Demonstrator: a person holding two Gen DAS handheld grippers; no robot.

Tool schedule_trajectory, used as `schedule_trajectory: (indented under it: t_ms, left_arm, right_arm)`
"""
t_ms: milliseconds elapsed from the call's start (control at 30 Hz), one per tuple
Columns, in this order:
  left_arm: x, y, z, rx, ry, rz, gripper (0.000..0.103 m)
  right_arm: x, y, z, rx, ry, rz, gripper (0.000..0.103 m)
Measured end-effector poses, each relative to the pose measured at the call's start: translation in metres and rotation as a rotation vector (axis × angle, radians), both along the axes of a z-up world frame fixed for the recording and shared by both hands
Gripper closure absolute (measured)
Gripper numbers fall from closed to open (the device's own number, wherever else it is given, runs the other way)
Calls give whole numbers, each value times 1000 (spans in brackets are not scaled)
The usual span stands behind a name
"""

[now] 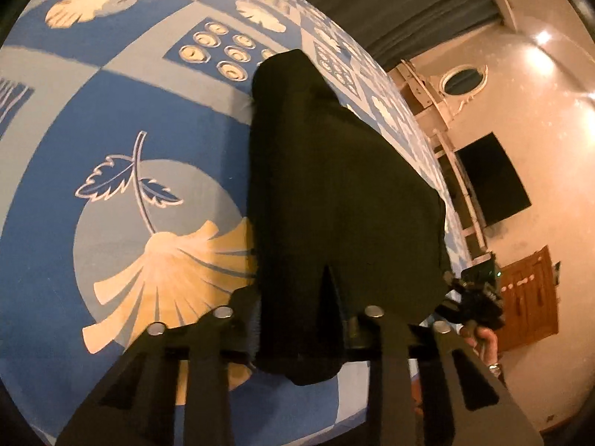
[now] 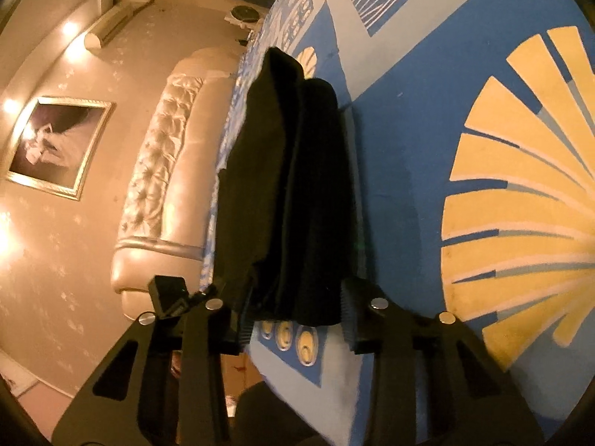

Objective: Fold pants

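The black pants (image 1: 334,193) lie as a folded bundle on the blue patterned bedspread (image 1: 111,119). In the left wrist view my left gripper (image 1: 301,319) has its jaws apart on either side of the near end of the pants; whether the pads press the cloth is unclear. In the right wrist view the pants (image 2: 293,193) run away from the camera, and my right gripper (image 2: 293,316) stands with jaws wide on either side of their near end. The right gripper also shows in the left wrist view (image 1: 472,297), at the pants' right corner.
The bedspread (image 2: 465,148) covers a bed with a tufted cream headboard (image 2: 163,171). Beyond the bed are a beige wall, a framed picture (image 2: 55,145), a dark screen (image 1: 491,178) and a wooden cabinet (image 1: 528,297).
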State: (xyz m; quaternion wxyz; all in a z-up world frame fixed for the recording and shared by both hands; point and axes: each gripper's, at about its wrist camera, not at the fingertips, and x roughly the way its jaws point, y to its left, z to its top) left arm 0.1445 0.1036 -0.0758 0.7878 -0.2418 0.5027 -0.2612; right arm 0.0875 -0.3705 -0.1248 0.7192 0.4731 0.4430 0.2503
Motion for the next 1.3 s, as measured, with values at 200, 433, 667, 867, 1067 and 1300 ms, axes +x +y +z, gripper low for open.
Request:
schedule_trajectory:
  t_ms: [200,433,667,867,1067,1300]
  left_arm:
    - [-1,1,1,-5,17,7,77]
    - [2,2,-10,0,8,6,70]
    - [-5,11,-17,-27,34,40,53]
    - [-6,13,-22,-60,31,30,43]
    - [-11,2,-16,-19,1,1,29]
    - [-22,-7,-6,109,0,74,25]
  right_arm:
    - [-3,1,1,-10,-6,6,70]
    - [-4,-4,-11,8,11,0,69]
    - [-4,-2,-11,10,15,5,64]
    - [-10,-9,-10,64,-7,-4,51]
    - [-23,-18,-7,73,-17,-40,42]
    - [-38,-1,14,-133,19,-25,29]
